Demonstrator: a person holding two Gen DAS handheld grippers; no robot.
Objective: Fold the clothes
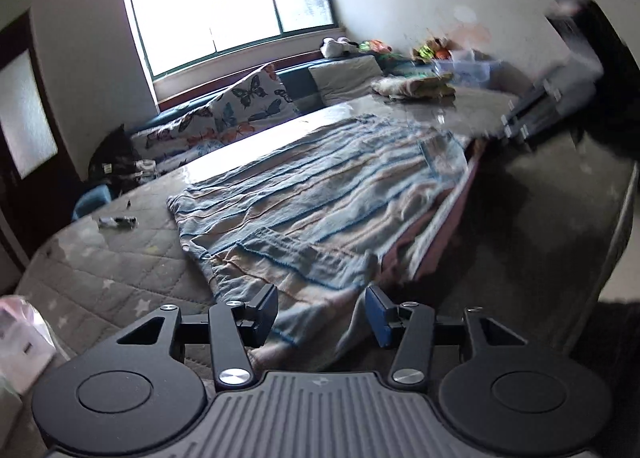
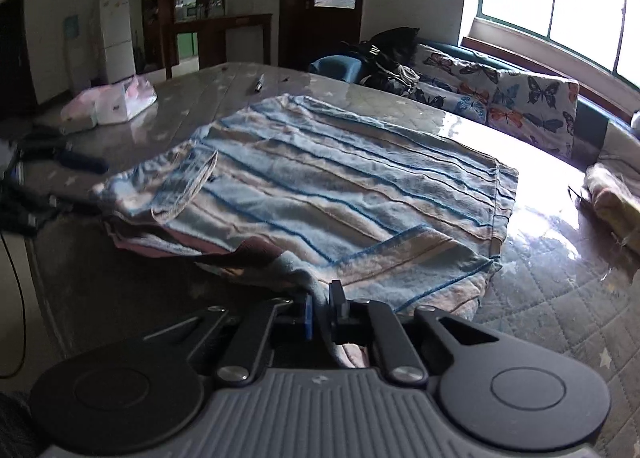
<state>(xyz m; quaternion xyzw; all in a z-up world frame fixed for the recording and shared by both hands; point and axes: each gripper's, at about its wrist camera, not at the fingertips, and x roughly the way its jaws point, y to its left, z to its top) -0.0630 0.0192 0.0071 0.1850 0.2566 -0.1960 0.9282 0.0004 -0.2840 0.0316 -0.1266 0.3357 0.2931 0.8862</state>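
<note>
Pinching a bunched corner of the striped garment (image 2: 320,198), the right gripper (image 2: 320,298) is sitting with its fingers drawn nearly together, cloth passing between the pads and trailing back toward the body of the tool. The left gripper (image 1: 322,312) is hovering with its fingers spread wide and nothing between them, just above the near edge of the same garment (image 1: 320,194). That blue, tan and white striped piece is lying spread across the grey quilted bed (image 2: 560,298), one side draping over the mattress edge where a pink layer is showing underneath. Beyond it, a butterfly-print cushion (image 1: 256,98) is leaning against the window (image 1: 232,6) wall, and a small pink and white bundle (image 2: 112,100) is resting on the far corner of the bed.
</note>
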